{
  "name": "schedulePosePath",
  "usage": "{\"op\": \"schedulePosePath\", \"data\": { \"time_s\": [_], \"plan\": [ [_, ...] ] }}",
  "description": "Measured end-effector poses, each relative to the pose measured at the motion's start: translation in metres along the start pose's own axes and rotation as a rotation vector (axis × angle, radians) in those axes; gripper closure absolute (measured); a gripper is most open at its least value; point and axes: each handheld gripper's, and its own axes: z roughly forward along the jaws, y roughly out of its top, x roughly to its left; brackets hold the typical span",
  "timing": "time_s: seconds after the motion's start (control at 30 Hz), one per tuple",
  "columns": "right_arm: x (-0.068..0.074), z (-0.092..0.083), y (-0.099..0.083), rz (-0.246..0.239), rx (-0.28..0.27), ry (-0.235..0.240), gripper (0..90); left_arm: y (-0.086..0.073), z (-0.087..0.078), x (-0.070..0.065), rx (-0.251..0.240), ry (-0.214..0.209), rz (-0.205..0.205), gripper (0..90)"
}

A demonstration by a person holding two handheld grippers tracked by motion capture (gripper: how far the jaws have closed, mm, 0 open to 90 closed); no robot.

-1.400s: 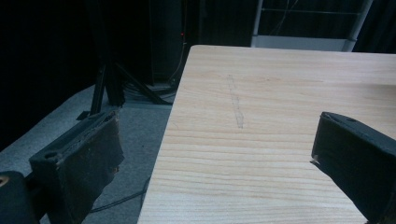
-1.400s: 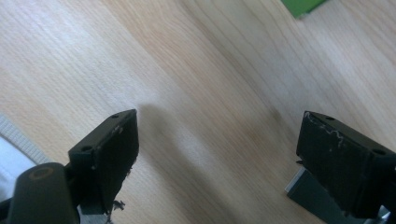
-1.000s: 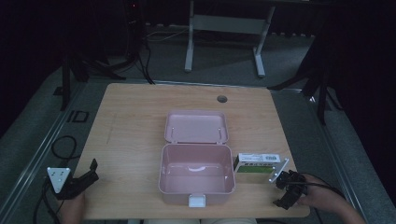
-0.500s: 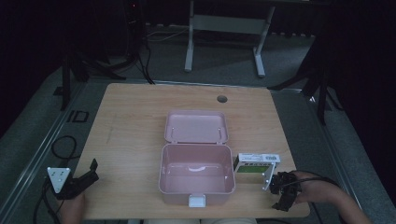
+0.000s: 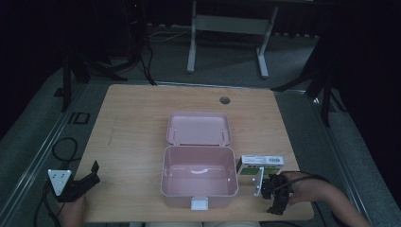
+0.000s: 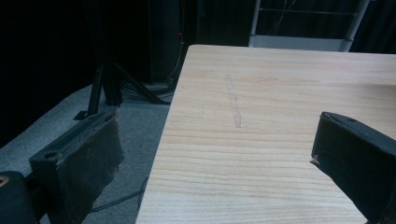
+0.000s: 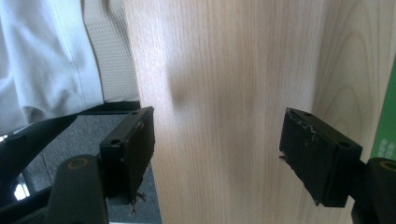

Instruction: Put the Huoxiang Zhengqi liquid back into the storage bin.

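Both grippers are held wide, with nothing between the jaws. In the high view the right gripper (image 5: 276,196) is seen at the near right of the table (image 5: 137,127), just near of a small white-and-green carton (image 5: 259,164); the left gripper (image 5: 80,184) rests at the near left corner, well apart from everything else. The carton lies just right of an open pink box (image 5: 198,177), whose lid (image 5: 198,128) lies back flat on its far side.

The step in hand is judged to be the approach to the carton, with the grasp not yet made. For the next move the right gripper must be turned toward the carton and its jaws brought around it, so that it can be lifted into the box.

The box and the whole layout are given by the high view. In the right gripper view 1 green edge of the carton (image 7: 388,121) is caught at the right border, beside the bare wood between the jaws, and pale clothing at the table's near edge. In the left gripper view only bare wood lies ahead.
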Motion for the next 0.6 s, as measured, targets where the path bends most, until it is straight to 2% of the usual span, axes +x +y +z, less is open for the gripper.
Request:
{"op": "schedulePosePath", "data": {
  "time_s": [0.3,0.5,0.57,0.6],
  "plan": [
    [0.003,-0.017,0.015,-0.041,-0.011,-0.006,25.8,0.0,0.0,0.0,0.0,-0.001,0.0,2.1],
    [0.001,-0.042,0.019,-0.063,-0.036,-0.041,25.9,0.0,0.0,0.0,0.002,0.0,0.004,2.1],
    [0.0,-0.046,0.02,-0.065,-0.039,-0.048,26.0,0.0,0.0,0.0,0.003,-0.001,0.006,2.1],
    [-0.002,-0.054,0.02,-0.068,-0.047,-0.053,26.0,0.0,0.0,0.0,0.004,0.0,0.006,2.1]
  ]
}}
